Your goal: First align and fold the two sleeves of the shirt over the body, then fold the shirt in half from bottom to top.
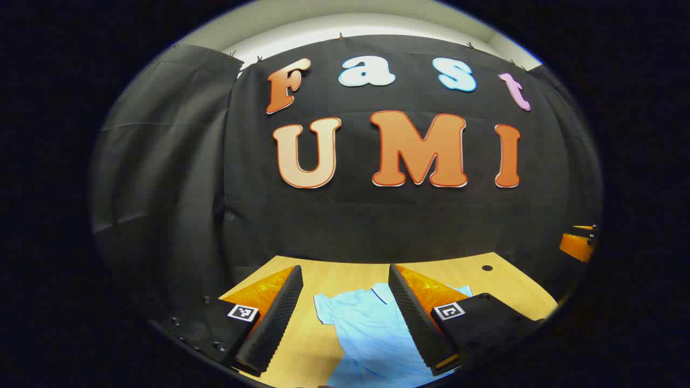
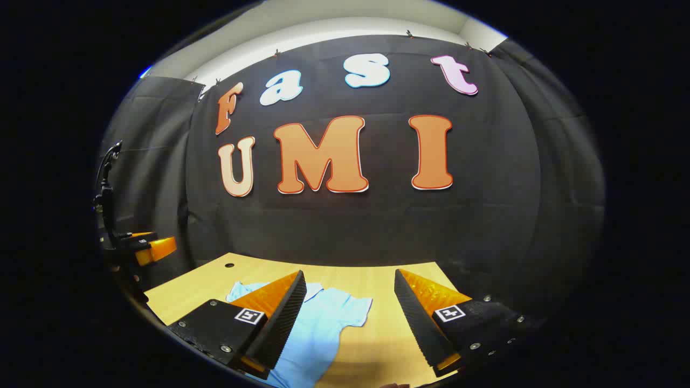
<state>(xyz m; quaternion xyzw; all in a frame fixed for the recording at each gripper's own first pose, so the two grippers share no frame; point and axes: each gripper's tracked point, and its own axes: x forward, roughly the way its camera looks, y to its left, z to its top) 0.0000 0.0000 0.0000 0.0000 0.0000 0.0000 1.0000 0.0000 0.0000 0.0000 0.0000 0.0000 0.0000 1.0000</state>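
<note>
In the left gripper view, the left gripper (image 1: 345, 318) hangs above a wooden table (image 1: 506, 285). Its two fingers stand wide apart and hold nothing. Between them and below them lies the light blue shirt (image 1: 366, 334), spread on the table. One sleeve (image 1: 331, 307) sticks out to the side, flat on the wood. A thin dark line near the neck looks like the collar edge. Far off at the right edge I can see a bit of the right gripper (image 1: 578, 243), high up and away from the shirt.

In the right gripper view, the right gripper (image 2: 347, 318) also hangs above the table, with its fingers wide apart and nothing between them. The shirt lies low and to the left, partly behind one finger. The other sleeve (image 2: 353, 310) points out toward the bare wood in the gap between the fingers. At the left edge the left gripper shows again, held up in the air, and I cannot tell from here how its fingers stand.

I think the job has not really started. Both sleeves lie out flat, so no fold is made yet. The first step is the sleeves. Next, each gripper needs to come down to its own sleeve, pinch the tip gently, and carry it over the body of the shirt. The cloth is soft and thin, so the pinch must catch the sleeve alone and not the table.
</note>
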